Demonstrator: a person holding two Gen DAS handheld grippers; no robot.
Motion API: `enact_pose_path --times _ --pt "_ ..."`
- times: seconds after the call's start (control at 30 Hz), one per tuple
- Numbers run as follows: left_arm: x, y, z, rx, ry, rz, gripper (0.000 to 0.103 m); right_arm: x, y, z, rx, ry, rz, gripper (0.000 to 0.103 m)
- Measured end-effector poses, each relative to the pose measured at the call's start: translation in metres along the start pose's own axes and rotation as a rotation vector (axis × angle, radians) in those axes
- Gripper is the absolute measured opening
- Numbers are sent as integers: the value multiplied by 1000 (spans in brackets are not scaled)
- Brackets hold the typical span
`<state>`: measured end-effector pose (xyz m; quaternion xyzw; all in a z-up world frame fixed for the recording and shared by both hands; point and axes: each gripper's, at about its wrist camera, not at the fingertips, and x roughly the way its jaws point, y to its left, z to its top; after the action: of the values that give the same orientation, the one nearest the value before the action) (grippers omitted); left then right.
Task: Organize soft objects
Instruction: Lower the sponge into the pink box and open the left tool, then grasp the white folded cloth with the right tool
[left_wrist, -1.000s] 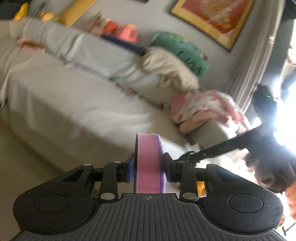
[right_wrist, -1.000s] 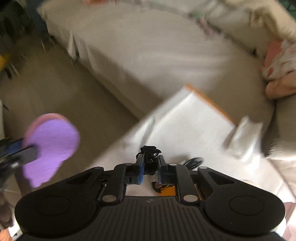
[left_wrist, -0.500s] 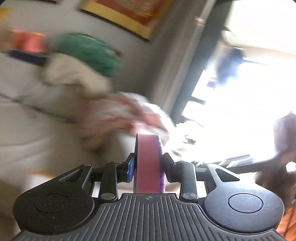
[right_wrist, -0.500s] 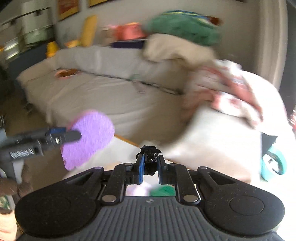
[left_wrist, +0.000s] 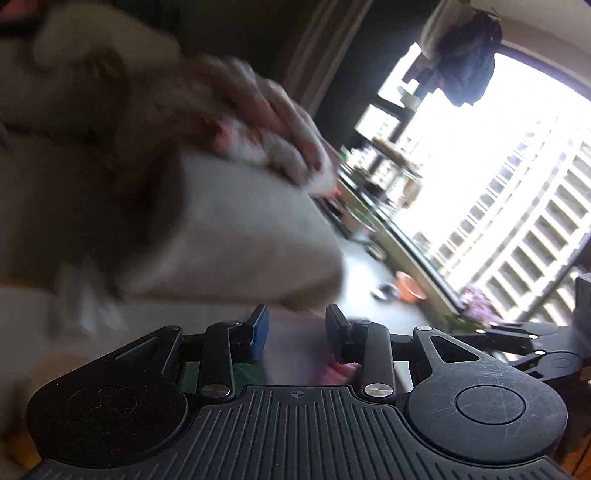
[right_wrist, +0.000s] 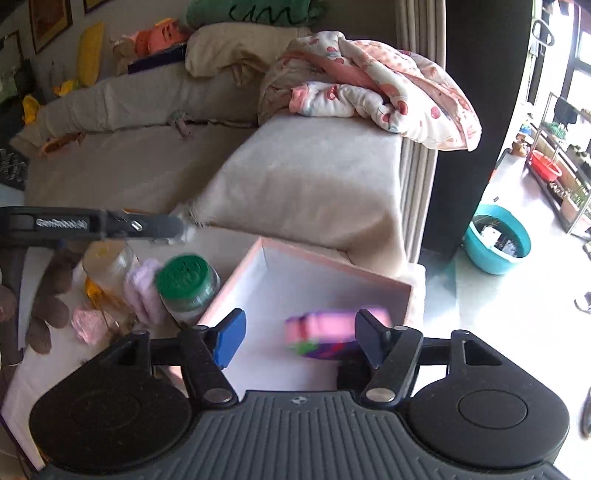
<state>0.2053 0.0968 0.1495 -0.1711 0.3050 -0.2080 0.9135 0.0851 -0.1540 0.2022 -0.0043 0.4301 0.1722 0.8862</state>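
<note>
In the right wrist view my right gripper (right_wrist: 299, 338) hangs over a white box with a pink rim (right_wrist: 317, 288), and its jaws are opening. A blurred pink, purple and green soft piece (right_wrist: 332, 328) lies in the box under them; the pads do not press it. My left gripper (right_wrist: 177, 229) reaches in from the left, above a blurred lavender soft thing (right_wrist: 142, 291). In the left wrist view my left gripper (left_wrist: 298, 332) has its jaws partly apart. Only a pale lavender haze shows between them, so I cannot tell whether anything is held.
A green-lidded jar (right_wrist: 184, 277), a clear jar (right_wrist: 107, 262), a small pink piece (right_wrist: 86, 328) and a brown plush (right_wrist: 48, 295) crowd the table left of the box. Behind it stands the sofa arm (right_wrist: 314, 177) with a cherry-print blanket (right_wrist: 369, 85). A teal basin (right_wrist: 496, 245) sits on the floor at the right.
Both hands swung right, from the sofa front to the box by the sofa arm. The right jaws went from shut to wide. The purple sponge no longer stands tall between the left jaws.
</note>
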Motion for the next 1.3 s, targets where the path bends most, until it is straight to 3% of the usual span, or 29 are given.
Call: enact_pose_path --times 0.07,0.13,0.23,0.4,0.6,0.83,0.9,0.97,1.0,1.2,1.3 --pt "-14 16 16 15 -46 95 37 16 6 14 38 -1 38 81" --pt "-31 42 23 13 -94 217 37 34 16 32 78 25 79 82" --pt "-74 81 0 -18 -154 291 37 79 38 68 148 122 162 83" --pt "-107 129 -53 -93 -152 289 37 177 101 123 245 327 221 83" --pt "-147 160 -106 -118 -139 277 37 288 189 156 109 441 66 83" --pt "-168 179 -143 -46 -60 240 37 348 206 155 79 533 -14 81" --pt "-162 180 -145 -30 -39 235 37 350 203 149 60 532 -14 57" --pt "-159 179 -147 -14 -32 227 37 341 207 149 10 511 -17 16" --pt "-157 178 -147 -6 -31 219 37 332 205 149 11 508 5 8" --pt "-134 185 -126 -36 -33 204 37 213 206 164 -25 301 176 8" --pt "-108 188 -111 -28 31 196 37 148 204 156 -58 216 253 8"
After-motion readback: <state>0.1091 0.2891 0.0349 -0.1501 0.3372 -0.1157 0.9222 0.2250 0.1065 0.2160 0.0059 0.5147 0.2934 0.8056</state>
